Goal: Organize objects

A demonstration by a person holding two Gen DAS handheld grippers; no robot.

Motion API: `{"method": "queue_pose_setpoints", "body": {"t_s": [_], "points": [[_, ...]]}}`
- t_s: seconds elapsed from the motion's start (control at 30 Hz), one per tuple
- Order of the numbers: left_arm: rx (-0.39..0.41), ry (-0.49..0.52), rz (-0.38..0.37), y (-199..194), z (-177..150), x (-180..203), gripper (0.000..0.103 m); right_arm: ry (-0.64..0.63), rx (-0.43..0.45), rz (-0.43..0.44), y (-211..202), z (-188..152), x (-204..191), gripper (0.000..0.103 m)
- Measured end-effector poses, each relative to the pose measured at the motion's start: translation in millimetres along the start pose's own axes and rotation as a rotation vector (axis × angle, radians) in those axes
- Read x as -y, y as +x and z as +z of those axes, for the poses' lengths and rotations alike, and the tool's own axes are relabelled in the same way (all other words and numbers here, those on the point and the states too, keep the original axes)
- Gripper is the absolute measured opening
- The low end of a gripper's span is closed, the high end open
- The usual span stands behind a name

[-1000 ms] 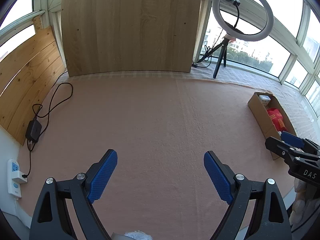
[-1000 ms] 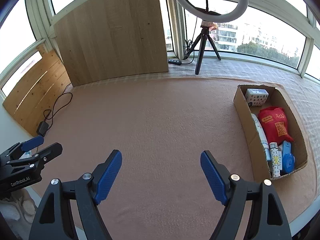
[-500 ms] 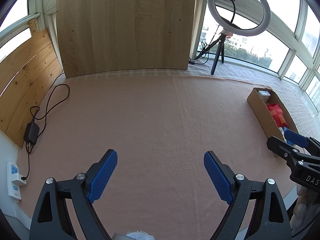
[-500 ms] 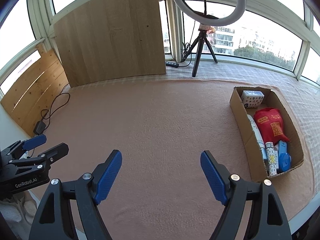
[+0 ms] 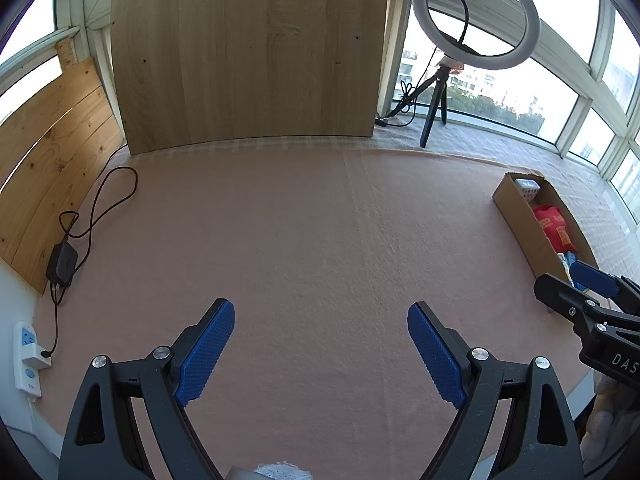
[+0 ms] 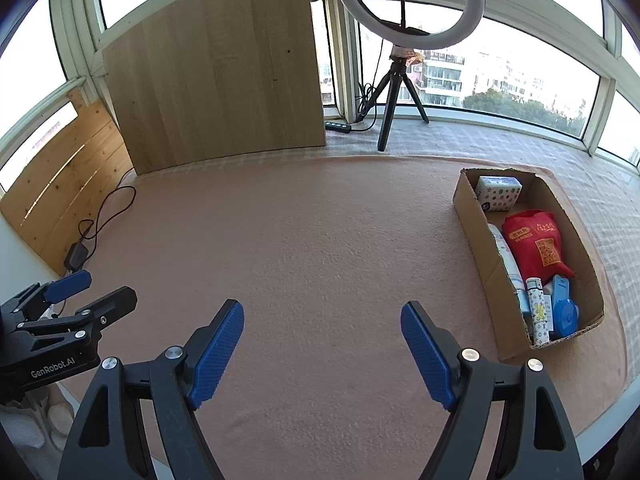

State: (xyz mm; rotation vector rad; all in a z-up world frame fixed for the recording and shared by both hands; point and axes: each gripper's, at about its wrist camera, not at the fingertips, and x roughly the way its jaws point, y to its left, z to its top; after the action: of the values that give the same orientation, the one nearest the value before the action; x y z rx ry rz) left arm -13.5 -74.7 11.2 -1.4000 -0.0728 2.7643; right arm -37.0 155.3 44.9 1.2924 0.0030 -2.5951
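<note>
Left gripper: the left gripper [image 5: 320, 350] is spread wide, with nothing between its blue pads. It hangs over bare pink cloth.
Right gripper: the right gripper [image 6: 322, 348] is spread wide too, and it holds nothing.
Under them: the pink fuzzy cloth on the tabletop [image 6: 320, 248] has no loose things on it that I can see.
Where the things are: ahead and to the right of the right gripper sits the long brown cardboard box [image 6: 478, 240]. Inside are a white dotted little box [image 6: 499, 193], a red bag [image 6: 536, 246], a white patterned tube [image 6: 538, 316] and a blue round thing [image 6: 565, 316].
Step now: I think the tidying is about done, since everything sits in the box.
How to do it well: keep both grippers up high and wide apart, move slowly, and do not bump the box wall.
Far off: a white ring light on a black tripod [image 6: 400, 80] stands well behind the box. Leave it alone.
</note>
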Motion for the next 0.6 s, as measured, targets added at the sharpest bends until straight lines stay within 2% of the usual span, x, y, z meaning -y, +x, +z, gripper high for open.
{"method": "queue_pose_setpoints", "body": {"t_s": [0.6], "points": [[-0.001,0.007,0.001,1.5,0.9,5.0,0.091,0.008,-0.005,0.0,1.5,0.1,4.2,0.078]]}}
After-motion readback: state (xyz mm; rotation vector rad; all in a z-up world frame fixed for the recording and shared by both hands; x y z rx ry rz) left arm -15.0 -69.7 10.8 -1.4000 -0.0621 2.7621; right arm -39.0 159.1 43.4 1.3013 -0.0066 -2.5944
